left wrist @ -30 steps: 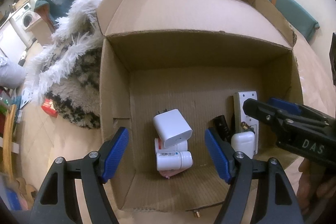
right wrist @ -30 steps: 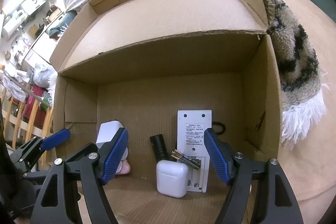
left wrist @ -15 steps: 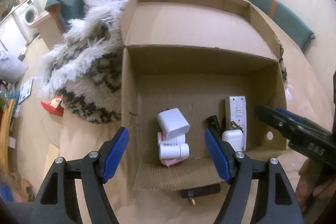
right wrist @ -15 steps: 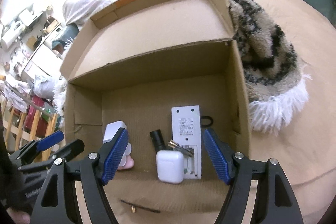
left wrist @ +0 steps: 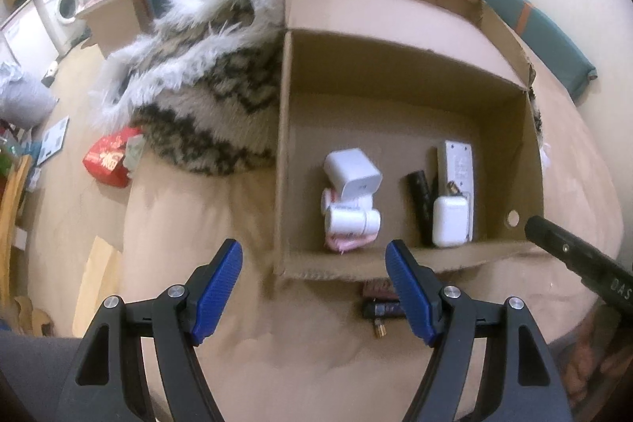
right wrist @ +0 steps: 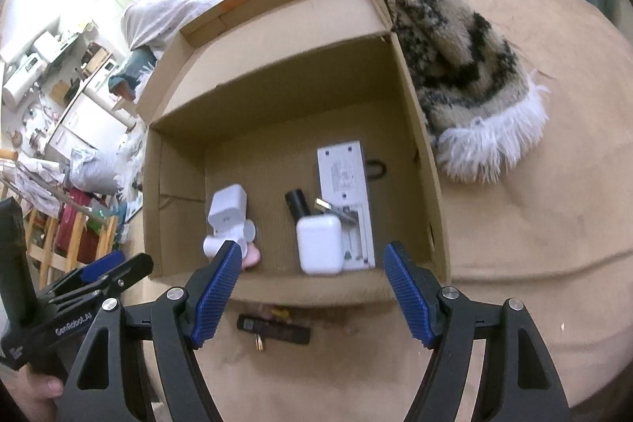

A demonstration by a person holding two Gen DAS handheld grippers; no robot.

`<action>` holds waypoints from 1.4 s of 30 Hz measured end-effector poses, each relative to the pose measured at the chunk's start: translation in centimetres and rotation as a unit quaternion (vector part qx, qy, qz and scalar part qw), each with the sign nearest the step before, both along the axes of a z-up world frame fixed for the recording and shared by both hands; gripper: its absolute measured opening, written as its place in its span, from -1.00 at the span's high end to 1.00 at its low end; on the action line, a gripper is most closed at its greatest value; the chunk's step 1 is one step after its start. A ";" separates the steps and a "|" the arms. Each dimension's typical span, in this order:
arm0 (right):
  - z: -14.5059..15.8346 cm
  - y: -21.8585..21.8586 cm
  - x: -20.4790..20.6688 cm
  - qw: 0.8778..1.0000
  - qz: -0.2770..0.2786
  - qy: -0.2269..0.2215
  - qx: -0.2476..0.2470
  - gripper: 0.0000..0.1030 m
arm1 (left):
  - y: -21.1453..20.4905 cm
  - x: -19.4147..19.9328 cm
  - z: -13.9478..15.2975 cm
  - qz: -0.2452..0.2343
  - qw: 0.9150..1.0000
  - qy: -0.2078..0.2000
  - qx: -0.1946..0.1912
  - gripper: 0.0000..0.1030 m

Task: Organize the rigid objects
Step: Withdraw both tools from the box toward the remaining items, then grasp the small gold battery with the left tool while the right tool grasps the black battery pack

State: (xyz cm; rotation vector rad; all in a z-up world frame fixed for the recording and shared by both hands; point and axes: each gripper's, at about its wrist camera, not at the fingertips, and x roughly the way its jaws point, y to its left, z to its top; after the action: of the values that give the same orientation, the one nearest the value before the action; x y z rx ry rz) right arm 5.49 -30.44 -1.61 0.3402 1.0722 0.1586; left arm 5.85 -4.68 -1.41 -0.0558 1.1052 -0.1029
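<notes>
The left gripper (left wrist: pixel 312 287) is held open and empty over the bedding. In the cardboard box (right wrist: pixel 419 161) lie a white charger (right wrist: pixel 227 210), an earbud case (right wrist: pixel 319 244) and a remote (right wrist: pixel 348 200). One dark stick-like item (right wrist: pixel 273 329) (identity unclear) lies outside, just before the near wall. It is best approached low and squarely by the right gripper (right wrist: pixel 312 289) — open, empty — then lifted clear over the rim.

Both wrist cams above shared box (left wrist: pixel 399 265)

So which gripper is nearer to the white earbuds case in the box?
Right. The right gripper hangs just short of the white earbuds case, almost in line. The left gripper is off to the case's left, nearer the white charger.
</notes>
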 end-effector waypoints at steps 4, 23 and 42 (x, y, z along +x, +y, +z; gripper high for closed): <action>-0.5 0.6 -1.0 1.000 0.002 0.011 -0.003 -0.52 | 0.3 -0.9 -0.6 0.000 1.000 0.009 0.000 -0.41; -4.4 0.0 -0.9 0.996 -0.037 0.085 0.016 -0.52 | 1.3 -0.4 -6.4 0.037 0.994 0.106 -0.016 -0.40; -5.2 0.9 0.0 0.995 -0.030 0.097 0.020 -0.52 | -8.0 -1.1 -12.7 -0.101 0.980 0.167 0.040 0.32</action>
State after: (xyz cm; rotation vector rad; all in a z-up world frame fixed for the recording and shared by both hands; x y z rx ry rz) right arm 5.48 -29.57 -6.83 0.4294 1.2515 0.0948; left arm 4.71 -12.67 -14.06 0.1165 1.4482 -0.2372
